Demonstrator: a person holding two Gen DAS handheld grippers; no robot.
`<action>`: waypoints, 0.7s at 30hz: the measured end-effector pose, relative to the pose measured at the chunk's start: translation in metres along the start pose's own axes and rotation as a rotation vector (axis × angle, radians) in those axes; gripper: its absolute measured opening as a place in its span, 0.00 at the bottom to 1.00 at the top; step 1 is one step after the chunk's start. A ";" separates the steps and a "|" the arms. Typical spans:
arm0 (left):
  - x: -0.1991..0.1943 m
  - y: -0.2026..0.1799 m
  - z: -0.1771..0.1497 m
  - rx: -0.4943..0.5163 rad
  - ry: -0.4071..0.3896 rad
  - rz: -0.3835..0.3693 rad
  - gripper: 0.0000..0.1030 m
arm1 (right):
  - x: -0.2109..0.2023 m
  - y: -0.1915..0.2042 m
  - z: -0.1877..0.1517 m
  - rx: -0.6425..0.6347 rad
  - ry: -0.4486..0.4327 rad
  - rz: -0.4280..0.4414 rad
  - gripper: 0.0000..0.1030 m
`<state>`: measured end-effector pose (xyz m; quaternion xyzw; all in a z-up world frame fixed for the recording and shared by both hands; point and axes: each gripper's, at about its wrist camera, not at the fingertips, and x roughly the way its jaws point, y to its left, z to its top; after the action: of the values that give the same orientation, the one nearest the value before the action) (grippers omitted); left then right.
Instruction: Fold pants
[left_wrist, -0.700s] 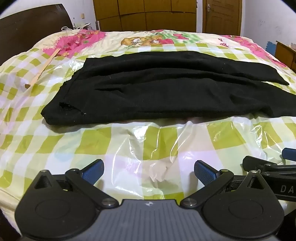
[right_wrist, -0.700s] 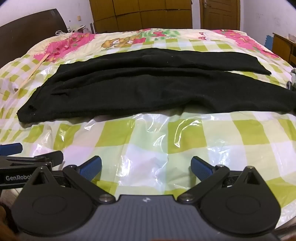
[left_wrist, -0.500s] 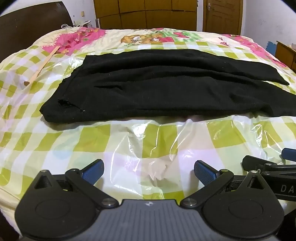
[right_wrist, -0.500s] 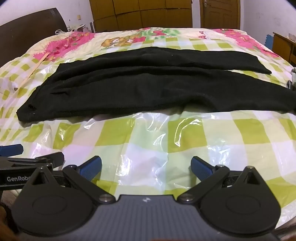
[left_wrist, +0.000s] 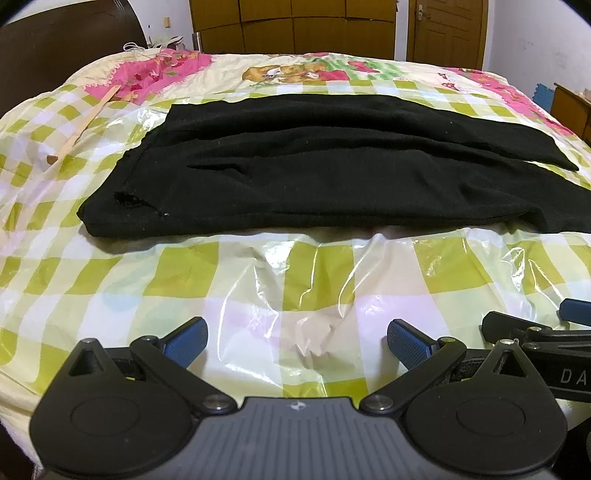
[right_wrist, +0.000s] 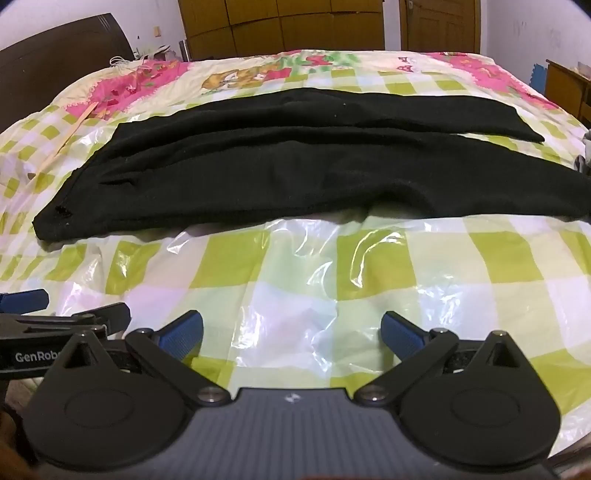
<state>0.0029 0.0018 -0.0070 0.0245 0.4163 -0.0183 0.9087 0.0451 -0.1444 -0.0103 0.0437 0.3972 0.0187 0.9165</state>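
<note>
Black pants (left_wrist: 332, 166) are spread flat across the far half of the bed (left_wrist: 258, 280), waistband left. Left gripper (left_wrist: 295, 338) and right gripper (right_wrist: 291, 332) both hang spread wide over the near checkered cover, gripping nothing.

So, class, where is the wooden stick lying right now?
The wooden stick lies at the far left of both views, on the checked bedspread, left of the black pants.
</note>
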 end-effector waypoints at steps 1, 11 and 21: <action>0.000 0.000 0.000 -0.001 0.000 0.000 1.00 | 0.000 0.000 -0.002 0.001 0.001 0.002 0.99; 0.001 0.001 0.000 -0.009 0.007 -0.005 1.00 | -0.001 0.001 0.002 0.001 0.012 0.002 0.99; 0.002 0.001 -0.001 -0.014 0.011 -0.008 1.00 | 0.000 0.001 0.003 0.002 0.015 0.003 0.99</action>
<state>0.0036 0.0030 -0.0093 0.0167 0.4214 -0.0189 0.9065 0.0468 -0.1434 -0.0080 0.0450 0.4039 0.0199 0.9135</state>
